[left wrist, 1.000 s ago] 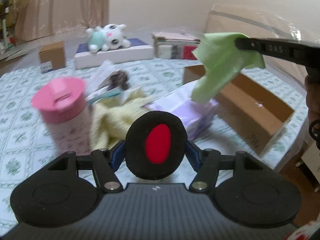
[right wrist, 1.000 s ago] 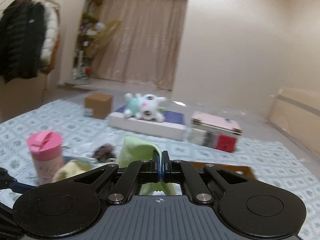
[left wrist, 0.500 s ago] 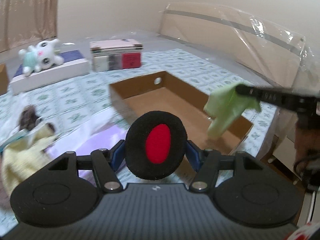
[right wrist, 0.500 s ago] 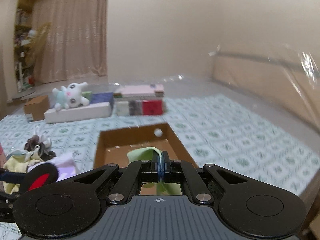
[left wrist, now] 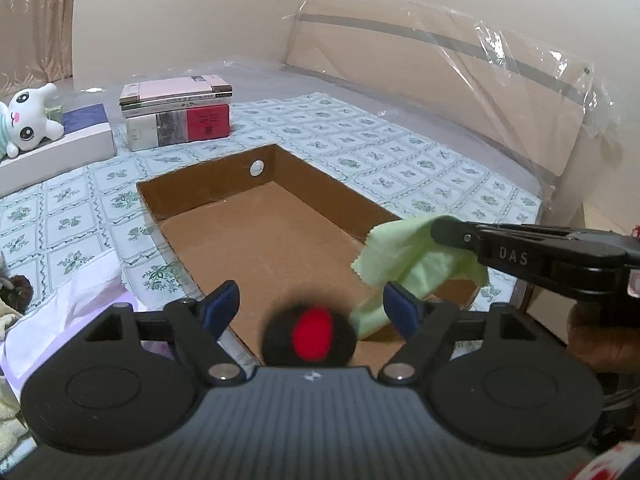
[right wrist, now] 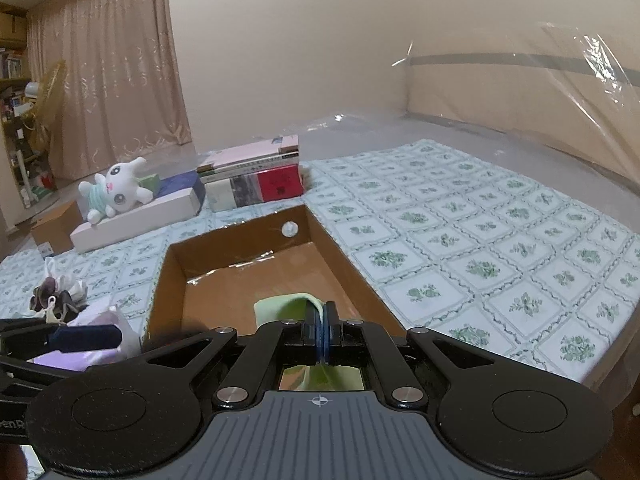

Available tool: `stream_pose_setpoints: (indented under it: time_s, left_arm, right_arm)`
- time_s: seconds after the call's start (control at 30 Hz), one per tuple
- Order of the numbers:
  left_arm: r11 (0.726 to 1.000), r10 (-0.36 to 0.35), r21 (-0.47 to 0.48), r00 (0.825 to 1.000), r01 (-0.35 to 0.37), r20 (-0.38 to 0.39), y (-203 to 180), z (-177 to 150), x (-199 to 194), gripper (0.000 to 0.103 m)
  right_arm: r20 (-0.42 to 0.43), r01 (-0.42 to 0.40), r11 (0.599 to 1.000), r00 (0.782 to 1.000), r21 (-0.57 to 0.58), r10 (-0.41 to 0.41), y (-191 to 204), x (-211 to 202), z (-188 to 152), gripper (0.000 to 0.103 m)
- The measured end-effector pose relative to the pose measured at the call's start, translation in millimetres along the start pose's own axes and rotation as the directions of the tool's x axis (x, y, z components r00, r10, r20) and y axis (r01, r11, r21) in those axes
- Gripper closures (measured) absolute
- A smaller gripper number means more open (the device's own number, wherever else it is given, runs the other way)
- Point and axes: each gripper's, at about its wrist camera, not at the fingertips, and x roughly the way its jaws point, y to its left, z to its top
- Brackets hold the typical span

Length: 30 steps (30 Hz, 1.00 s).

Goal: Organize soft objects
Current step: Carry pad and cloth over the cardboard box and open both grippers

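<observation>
A shallow cardboard box (left wrist: 256,236) lies open on the patterned bed cover; it also shows in the right wrist view (right wrist: 256,280). My left gripper (left wrist: 310,306) is open over the box's near end. A black pad with a red centre (left wrist: 310,336) is blurred just below its fingers, free of them. My right gripper (right wrist: 321,320) is shut on a light green cloth (right wrist: 280,306). In the left wrist view it (left wrist: 436,232) holds the green cloth (left wrist: 408,264) over the box's near right corner.
A white plush toy (right wrist: 116,192) lies on a long white box (right wrist: 136,216). A stack of books (right wrist: 252,180) stands behind the cardboard box. A purple-white cloth (left wrist: 60,312) and a dark fabric pile (right wrist: 56,296) lie left of the box. A plastic-wrapped headboard (left wrist: 440,80) stands at the right.
Both grippers swung right from the cluttered pile to over the cardboard box. The left gripper opened and let go of the black-and-red pad, which is dropping. The right gripper still holds the green cloth.
</observation>
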Motion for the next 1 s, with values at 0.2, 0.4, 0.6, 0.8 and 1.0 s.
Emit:
stream_pose_setpoints:
  time_s: [0.2,0.4,0.6,0.8,1.0]
  left_arm:
    - [0.999,0.047,0.009,0.999,-0.047,-0.017,7.8,-8.4,-8.7,0.026]
    - [0.996,0.082,-0.019,0.995,-0.083,-0.049,20.0,-19.6,-18.5,0.026]
    - [0.995,0.096,-0.032,0.993,-0.098,-0.065,26.9,-25.7,-23.2,0.026]
    - [0.992,0.110,-0.053,0.990,-0.115,-0.082,33.3,-31.4,-31.0,0.026]
    - [0.987,0.135,-0.070,0.986,-0.143,-0.098,39.6,-37.2,-42.4,0.026]
  right_arm:
    - [-0.017,-0.010,1.000,1.000,0.005,0.010,-1.6,1.6,-5.5,0.101]
    - [-0.041,-0.041,0.999,0.998,-0.002,0.041,6.5,10.9,-9.5,0.101]
    - [-0.108,-0.078,0.997,0.991,0.006,0.078,9.4,26.4,-16.4,0.101]
    - [-0.091,-0.069,0.998,0.993,0.011,0.069,8.3,20.6,-19.0,0.035]
    - [-0.072,-0.067,0.998,0.995,0.004,0.067,11.6,6.4,-17.2,0.032]
